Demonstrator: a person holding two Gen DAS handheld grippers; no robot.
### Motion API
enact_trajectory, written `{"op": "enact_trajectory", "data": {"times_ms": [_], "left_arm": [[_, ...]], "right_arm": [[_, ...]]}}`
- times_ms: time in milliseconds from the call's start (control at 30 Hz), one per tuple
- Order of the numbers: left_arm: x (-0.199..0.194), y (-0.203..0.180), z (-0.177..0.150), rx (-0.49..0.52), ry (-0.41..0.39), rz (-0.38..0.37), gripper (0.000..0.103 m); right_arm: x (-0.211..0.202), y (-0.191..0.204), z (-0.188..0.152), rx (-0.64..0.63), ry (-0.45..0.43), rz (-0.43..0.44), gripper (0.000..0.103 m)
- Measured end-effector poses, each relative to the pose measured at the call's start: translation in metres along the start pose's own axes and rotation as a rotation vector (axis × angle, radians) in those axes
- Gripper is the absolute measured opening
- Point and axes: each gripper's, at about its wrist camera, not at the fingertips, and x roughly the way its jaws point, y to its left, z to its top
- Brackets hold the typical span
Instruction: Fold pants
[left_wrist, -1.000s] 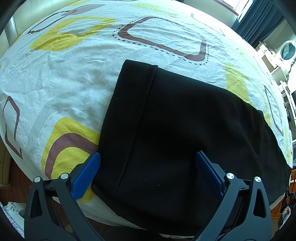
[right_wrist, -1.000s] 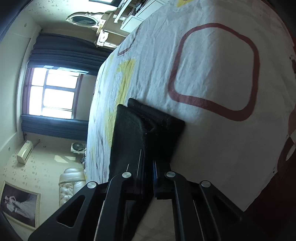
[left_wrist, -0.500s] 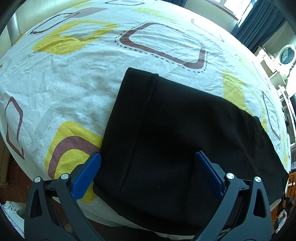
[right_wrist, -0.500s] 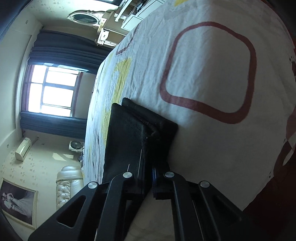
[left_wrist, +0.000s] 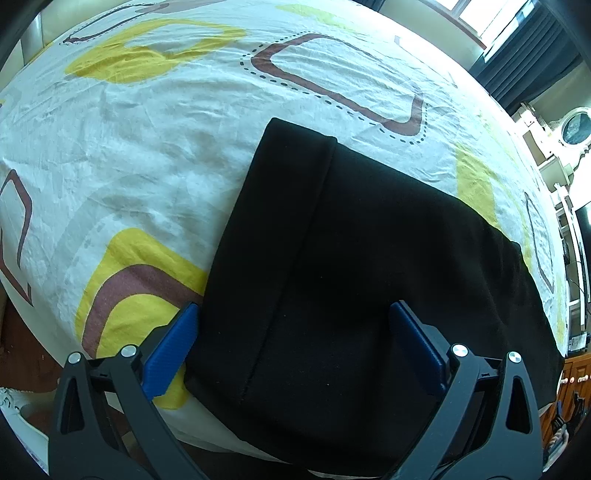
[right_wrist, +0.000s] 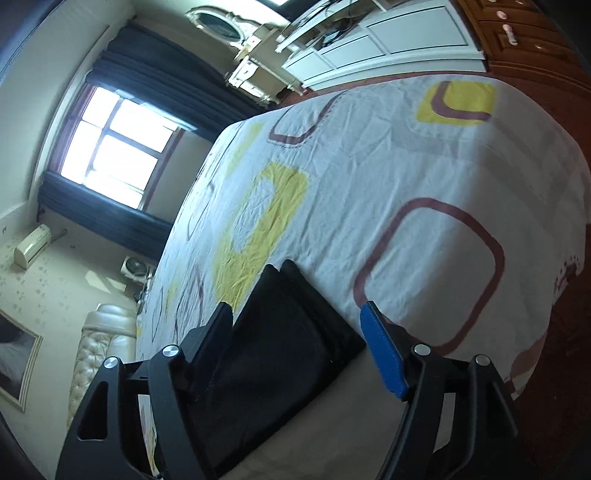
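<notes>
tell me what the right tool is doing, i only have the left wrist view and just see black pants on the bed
Observer: The right tool has its jaws opening; the end of the black pants lies between them, unpinched.
Operator: is that end flat or stacked
Observer: Stacked. From the right wrist view the pants end shows several folded layers lying on the patterned bedsheet.
Operator: anything past the bed on that side
Observer: A window with dark curtains, and a padded headboard at the bed's end.
</notes>
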Motion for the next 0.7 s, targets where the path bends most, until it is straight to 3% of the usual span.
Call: {"op": "enact_trajectory", "data": {"times_ms": [133,233,333,533,700], "left_arm": [[0.001,0.001,0.001,-0.001,0.0,0.0,0.101],[0.001,0.001,0.001,-0.002,0.0,-0.001,0.101],[0.002,0.001,0.002,-0.005,-0.001,-0.003,0.101],[0.002,0.001,0.002,-0.007,-0.001,-0.003,0.101],[0.002,0.001,0.002,-0.006,-0.001,-0.003,0.101]], "right_arm": [[0.026,0.005,0.02,-0.114,0.145,-0.016,0.071],[0.047,-0.01,0.027,-0.111,0.233,-0.02,0.071],[0.062,-0.022,0.026,-0.096,0.276,-0.02,0.071],[0.062,-0.041,0.026,0.011,0.302,0.116,0.076],[0.065,-0.034,0.017,-0.013,0.343,0.168,0.076]]}}
